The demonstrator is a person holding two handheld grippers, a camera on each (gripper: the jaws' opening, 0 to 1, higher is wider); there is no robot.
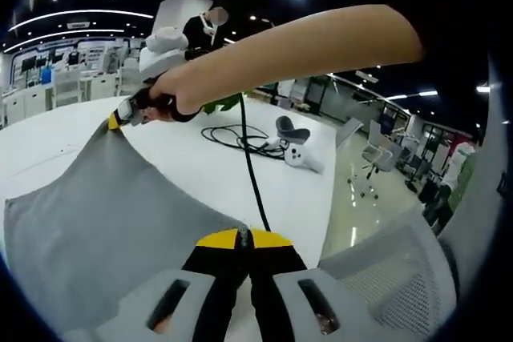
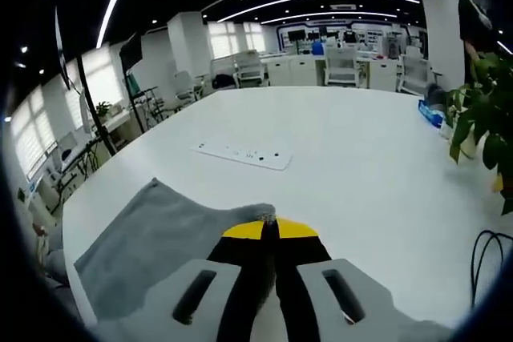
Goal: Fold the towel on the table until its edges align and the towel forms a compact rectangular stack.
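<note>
A grey towel lies spread over the white table, stretched taut between two corners. My left gripper is shut on the near corner of the towel, its yellow tips pressed together on the cloth. The right gripper, held by a person's hand at the end of a bare arm, pinches the far corner. In the right gripper view, my right gripper is shut on a towel corner, with grey cloth bunched at its yellow tips and running off to the lower left on the table.
A black cable coils on the table beside a white controller. A mesh chair back stands at the lower right. A white power strip lies mid-table, a green plant at the right edge, another cable below it.
</note>
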